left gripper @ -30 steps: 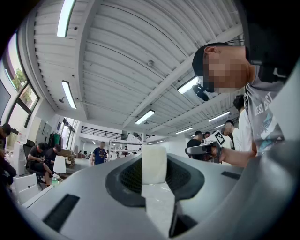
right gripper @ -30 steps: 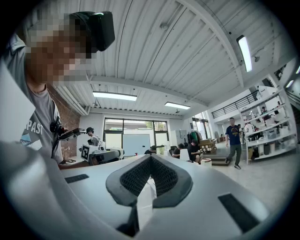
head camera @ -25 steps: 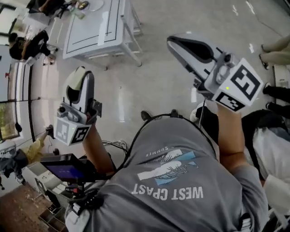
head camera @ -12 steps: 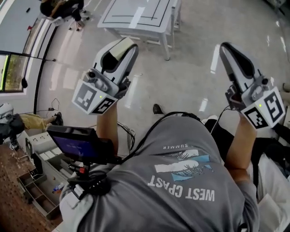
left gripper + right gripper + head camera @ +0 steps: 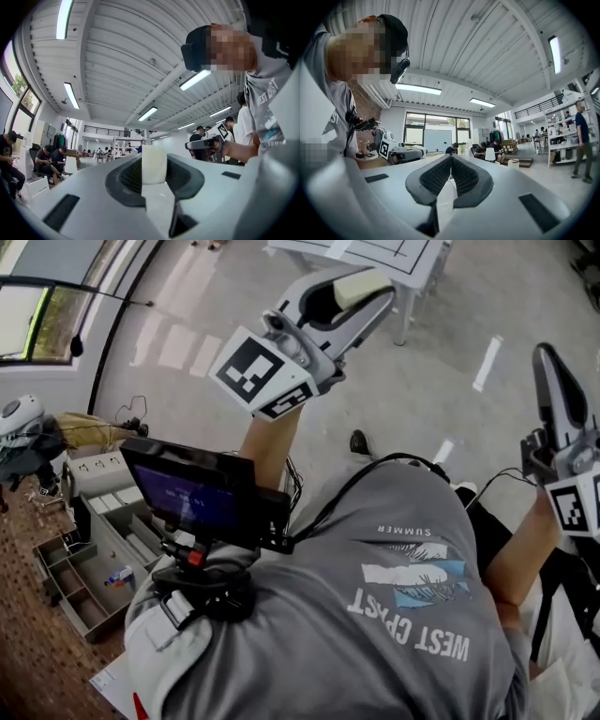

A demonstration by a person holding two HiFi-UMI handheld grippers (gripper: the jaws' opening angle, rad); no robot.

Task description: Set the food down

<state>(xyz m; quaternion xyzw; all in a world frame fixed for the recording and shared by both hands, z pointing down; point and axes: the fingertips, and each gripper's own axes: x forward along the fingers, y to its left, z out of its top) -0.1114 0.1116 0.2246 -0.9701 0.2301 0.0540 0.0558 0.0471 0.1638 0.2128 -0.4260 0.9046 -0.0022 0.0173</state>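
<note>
A pale cream block of food [image 5: 361, 285] sits between the jaws of my left gripper [image 5: 368, 289], which is held up over the grey floor near a white table [image 5: 417, 261]. The left gripper view shows the same block [image 5: 153, 163] upright, with the dark pads [image 5: 125, 176] closed on its sides. My right gripper [image 5: 547, 357] is at the right edge of the head view, its narrow jaws together. In the right gripper view the pads [image 5: 436, 176] meet at the tip of that gripper [image 5: 450, 157] with nothing between them. Each gripper camera sees the other gripper: the right gripper [image 5: 205, 144] and the left gripper [image 5: 401, 152].
A small screen [image 5: 202, 491] hangs on the person's chest. A grey compartment tray [image 5: 80, 563] lies on the brick-coloured surface at lower left. Cables run across the floor [image 5: 202, 362]. Seated people [image 5: 47, 159] and shelves [image 5: 562, 136] are far off in the hall.
The head view has swung left. In it, the left gripper with the cream block went up and right towards the white table, and the right gripper slid to the right edge.
</note>
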